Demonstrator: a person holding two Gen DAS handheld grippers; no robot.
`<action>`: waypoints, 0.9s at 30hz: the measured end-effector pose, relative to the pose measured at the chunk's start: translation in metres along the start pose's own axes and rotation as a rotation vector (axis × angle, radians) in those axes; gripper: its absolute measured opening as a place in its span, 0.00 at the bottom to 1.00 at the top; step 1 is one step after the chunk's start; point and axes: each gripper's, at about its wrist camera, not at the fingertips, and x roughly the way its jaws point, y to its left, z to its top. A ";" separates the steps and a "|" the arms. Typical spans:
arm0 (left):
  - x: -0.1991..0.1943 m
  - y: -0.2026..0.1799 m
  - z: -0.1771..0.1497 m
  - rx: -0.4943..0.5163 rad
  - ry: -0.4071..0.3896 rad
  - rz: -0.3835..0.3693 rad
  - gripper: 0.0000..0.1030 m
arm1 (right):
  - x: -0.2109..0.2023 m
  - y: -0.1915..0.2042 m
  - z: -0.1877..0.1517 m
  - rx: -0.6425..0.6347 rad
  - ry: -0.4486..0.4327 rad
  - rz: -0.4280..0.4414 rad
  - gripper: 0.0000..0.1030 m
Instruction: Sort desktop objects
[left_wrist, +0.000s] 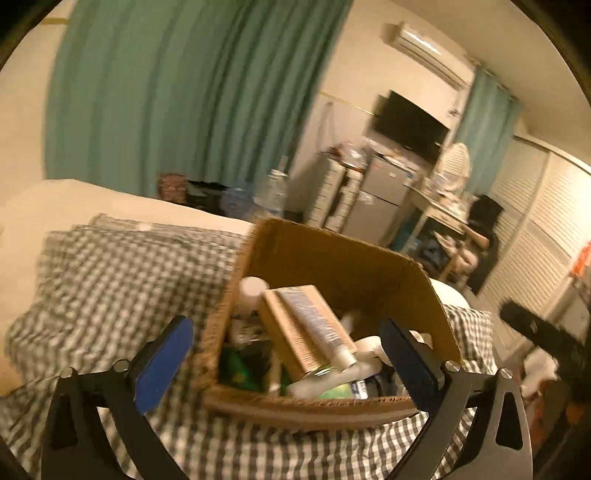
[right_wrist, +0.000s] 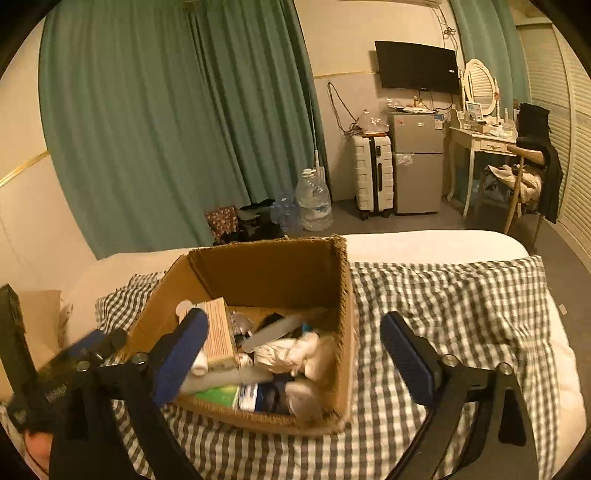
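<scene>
carton (left_wrist: 295, 328) | long axis tilted, upper end toward box (left_wrist: 332, 258) back wall

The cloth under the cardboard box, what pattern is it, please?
Grey-and-white checked cloth, clearest in the right wrist view.

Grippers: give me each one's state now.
Left gripper: open, holding nothing, over the brown cardboard box.
Right gripper: open, holding nothing.

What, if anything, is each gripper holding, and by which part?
Nothing. The left gripper and right gripper both stand open and empty in front of the cardboard box; no pad touches it or its contents.
</scene>
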 end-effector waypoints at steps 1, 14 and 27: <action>-0.008 0.000 -0.002 -0.001 -0.007 0.018 1.00 | -0.008 0.000 -0.006 0.005 0.001 -0.016 1.00; -0.052 -0.012 -0.077 0.095 0.017 0.132 1.00 | -0.026 0.013 -0.099 -0.035 0.083 -0.057 1.00; -0.039 -0.029 -0.083 0.206 0.014 0.162 1.00 | -0.016 0.019 -0.106 -0.048 0.091 -0.051 1.00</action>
